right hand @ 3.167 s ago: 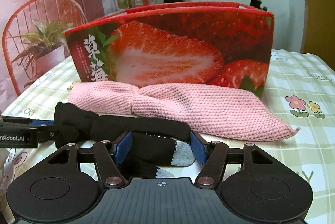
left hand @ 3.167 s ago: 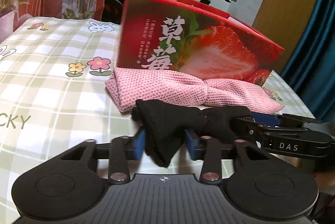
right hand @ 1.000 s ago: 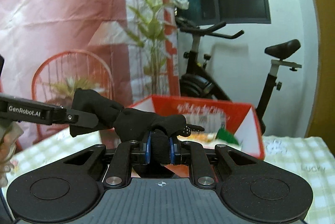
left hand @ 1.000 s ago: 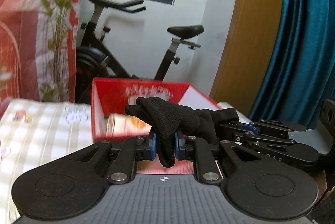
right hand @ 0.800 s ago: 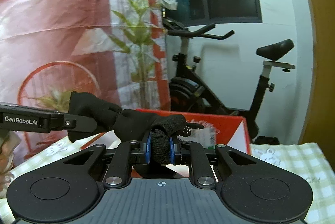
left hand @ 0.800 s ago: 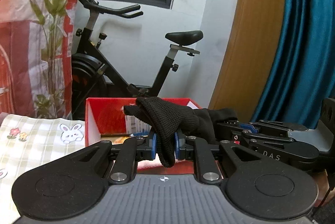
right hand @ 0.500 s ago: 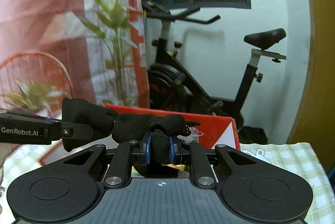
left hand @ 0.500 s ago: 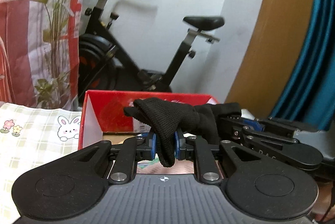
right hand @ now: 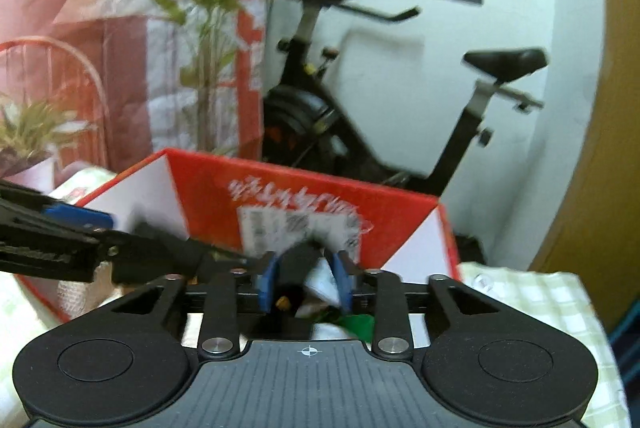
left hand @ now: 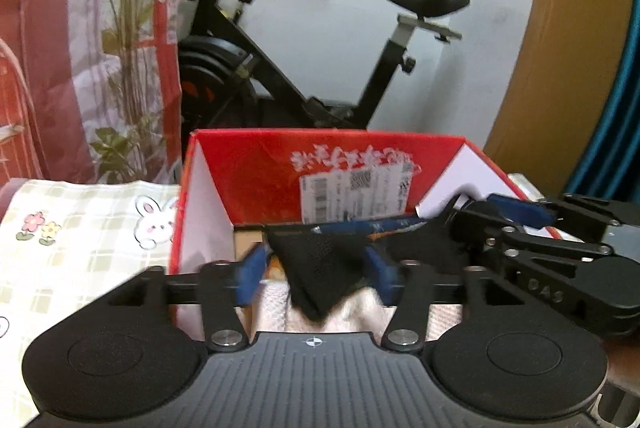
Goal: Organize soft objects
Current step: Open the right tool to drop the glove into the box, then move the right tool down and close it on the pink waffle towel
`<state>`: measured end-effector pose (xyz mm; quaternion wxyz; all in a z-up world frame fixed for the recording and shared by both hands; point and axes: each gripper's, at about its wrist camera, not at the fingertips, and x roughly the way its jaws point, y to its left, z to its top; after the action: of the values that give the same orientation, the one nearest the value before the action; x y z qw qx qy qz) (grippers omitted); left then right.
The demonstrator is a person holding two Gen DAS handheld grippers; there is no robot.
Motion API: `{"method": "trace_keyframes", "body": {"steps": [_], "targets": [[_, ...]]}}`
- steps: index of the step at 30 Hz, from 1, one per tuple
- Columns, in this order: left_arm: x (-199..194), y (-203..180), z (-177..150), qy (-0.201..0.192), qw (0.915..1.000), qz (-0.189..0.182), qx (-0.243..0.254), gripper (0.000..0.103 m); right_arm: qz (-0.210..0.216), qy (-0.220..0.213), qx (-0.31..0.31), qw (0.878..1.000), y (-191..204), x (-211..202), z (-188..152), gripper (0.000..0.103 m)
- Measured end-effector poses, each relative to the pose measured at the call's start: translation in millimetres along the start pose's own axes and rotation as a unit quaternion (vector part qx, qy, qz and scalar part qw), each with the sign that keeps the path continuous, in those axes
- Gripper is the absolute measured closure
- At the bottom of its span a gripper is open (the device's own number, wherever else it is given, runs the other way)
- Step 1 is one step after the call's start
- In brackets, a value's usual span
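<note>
**Letting go over the red box**

Hovering at the open top of the red box (left hand: 256, 163), both claws have just been spreading their jaws. The left gripper (left hand: 316, 270) stands well apart now, the black sock (left hand: 320, 268) sagging between its blue pads without being pinched, low in the centre of the frame. The right gripper (right hand: 306, 278) is parted less, the sock's dark end (right hand: 296, 264) loose between its pads. Pale towelling (left hand: 360, 316) lies inside the box beneath. An exercise bike (left hand: 280, 67) stands behind, checked cloth (left hand: 80, 248) at lower left.
</note>
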<state>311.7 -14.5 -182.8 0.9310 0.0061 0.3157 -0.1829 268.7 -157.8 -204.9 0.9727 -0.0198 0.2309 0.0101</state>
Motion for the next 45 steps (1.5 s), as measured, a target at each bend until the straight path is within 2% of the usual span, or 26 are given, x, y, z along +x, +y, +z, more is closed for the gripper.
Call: {"method": "trace_keyframes", "body": {"steps": [1, 4, 8, 15, 21, 26, 29, 31, 34, 41, 43, 45], "targets": [[-1.1, 0.1, 0.9, -0.003, 1.0, 0.003, 0.0, 0.035, -0.003, -0.005, 0.003, 1.0, -0.5, -1.3, -0.4, 0.068], [-7.4, 3.0, 1.5, -0.006, 0.9999, 0.012, -0.006, 0.034, -0.004, -0.008, 0.01, 1.0, -4.6, -4.0, -1.1, 0.068], [-24.1, 2.7, -1.3, -0.011, 0.9997, 0.005, -0.021, 0.031, 0.0, -0.022, 0.002, 1.0, -3.1, -14.7, -3.7, 0.068], [-68.6, -0.7, -18.7, -0.03, 0.9995, 0.003, -0.012, 0.026, 0.021, -0.066, 0.011, 0.998, 0.1, -75.2, -32.3, 0.068], [-107.7, 2.0, -42.2, -0.042, 0.9988, 0.022, -0.01, 0.023, 0.032, -0.064, 0.015, 0.997, -9.0, -118.0, -46.5, 0.068], [-128.8, 1.6, -63.3, -0.045, 0.9985, 0.031, -0.006, 0.02, 0.026, -0.062, 0.027, 0.997, -19.5, -132.6, -54.7, 0.067], [-132.1, 3.0, -73.7, -0.038, 0.9987, 0.033, -0.004, 0.02, 0.026, -0.058, 0.027, 0.998, -20.5, -136.1, -62.8, 0.06], [-133.1, 3.9, -79.7, -0.036, 0.9988, 0.034, -0.003, 0.018, 0.029, -0.054, 0.029, 0.998, -19.8, -137.2, -69.3, 0.048], [-130.9, 3.1, -85.6, -0.031, 0.9989, 0.035, 0.002, 0.013, 0.032, -0.044, 0.03, 0.998, -18.7, -137.4, -80.8, 0.041], [-123.0, 3.3, -96.6, -0.02, 0.9995, 0.026, 0.004, 0.009, 0.04, -0.014, 0.04, 0.998, -19.0, -130.0, -105.4, 0.027], [-119.6, 2.3, -99.1, -0.017, 0.9995, 0.026, 0.005, 0.009, 0.043, -0.008, 0.047, 0.998, -20.5, -126.9, -111.7, 0.021], [-115.5, 1.6, -102.5, -0.013, 0.9996, 0.025, 0.003, 0.009, 0.047, 0.0, 0.05, 0.998, -22.6, -122.0, -117.1, 0.02]]}}
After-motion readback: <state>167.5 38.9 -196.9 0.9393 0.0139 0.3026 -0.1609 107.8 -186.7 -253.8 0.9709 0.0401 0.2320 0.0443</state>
